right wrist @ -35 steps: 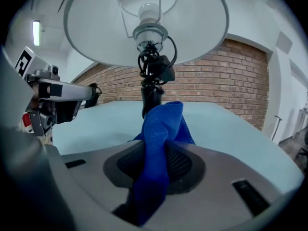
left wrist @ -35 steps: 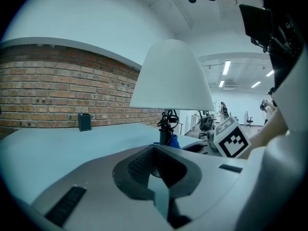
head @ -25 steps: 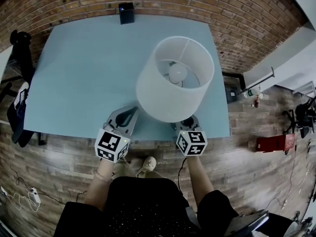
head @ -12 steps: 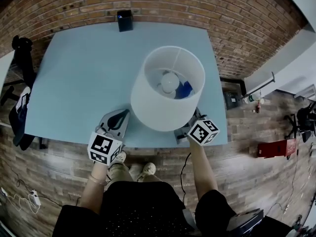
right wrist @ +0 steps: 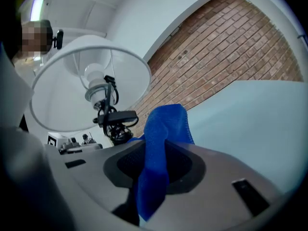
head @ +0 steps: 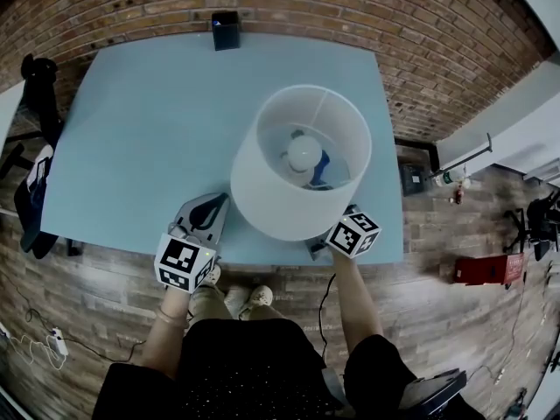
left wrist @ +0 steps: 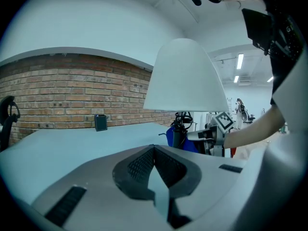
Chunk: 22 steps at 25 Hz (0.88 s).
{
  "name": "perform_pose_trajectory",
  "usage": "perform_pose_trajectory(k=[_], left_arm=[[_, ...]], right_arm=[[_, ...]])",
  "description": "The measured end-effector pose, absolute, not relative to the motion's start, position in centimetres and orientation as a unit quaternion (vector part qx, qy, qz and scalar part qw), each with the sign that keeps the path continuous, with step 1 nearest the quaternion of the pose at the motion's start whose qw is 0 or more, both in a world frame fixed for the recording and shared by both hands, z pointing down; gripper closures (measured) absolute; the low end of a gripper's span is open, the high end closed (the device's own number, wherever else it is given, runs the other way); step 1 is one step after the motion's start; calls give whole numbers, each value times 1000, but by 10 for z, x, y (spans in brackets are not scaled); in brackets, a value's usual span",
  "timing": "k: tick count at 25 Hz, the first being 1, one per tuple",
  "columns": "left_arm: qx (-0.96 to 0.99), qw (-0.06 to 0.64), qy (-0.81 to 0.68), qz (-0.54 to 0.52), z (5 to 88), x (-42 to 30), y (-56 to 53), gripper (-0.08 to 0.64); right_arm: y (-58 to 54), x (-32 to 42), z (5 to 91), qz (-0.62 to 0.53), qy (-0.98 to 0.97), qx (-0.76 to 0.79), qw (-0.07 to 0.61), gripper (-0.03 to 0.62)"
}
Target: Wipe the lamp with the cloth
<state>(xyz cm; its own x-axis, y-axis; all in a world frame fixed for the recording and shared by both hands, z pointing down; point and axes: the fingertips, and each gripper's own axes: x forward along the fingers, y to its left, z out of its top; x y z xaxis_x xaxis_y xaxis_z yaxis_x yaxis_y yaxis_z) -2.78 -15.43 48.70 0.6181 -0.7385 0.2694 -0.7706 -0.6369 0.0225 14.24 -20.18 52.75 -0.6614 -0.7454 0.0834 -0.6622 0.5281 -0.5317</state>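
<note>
Your R gripper gripped the cloth below the lamp shade. Your L gripper had its jaws together, empty, at the table edge.

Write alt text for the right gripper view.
The right gripper is shut on a blue cloth that sticks up past its jaws. Behind, at left, the lamp is seen from below, its bulb showing inside the white shade; a pale blue table and brick wall fill the right.
</note>
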Motion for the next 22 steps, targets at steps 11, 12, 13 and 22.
perform_pose_trajectory(k=[11,12,13,22], left_arm=[[898,69,-419,116,487,-22,-156,551],[898,70,-419,114,487,-22,-155,551],[898,71,-418,113,487,-23,-154,551],[904,73,-409,96,476,-26,-136,551]], right_arm=[[-201,145,575,-215,865,-428,-151,488],[-201,146,578,-215,861,-431,-163,488],[-201,148,580,-216,857,-435,-171,488],[-166,195,555,-214,822,-516,-110,488]])
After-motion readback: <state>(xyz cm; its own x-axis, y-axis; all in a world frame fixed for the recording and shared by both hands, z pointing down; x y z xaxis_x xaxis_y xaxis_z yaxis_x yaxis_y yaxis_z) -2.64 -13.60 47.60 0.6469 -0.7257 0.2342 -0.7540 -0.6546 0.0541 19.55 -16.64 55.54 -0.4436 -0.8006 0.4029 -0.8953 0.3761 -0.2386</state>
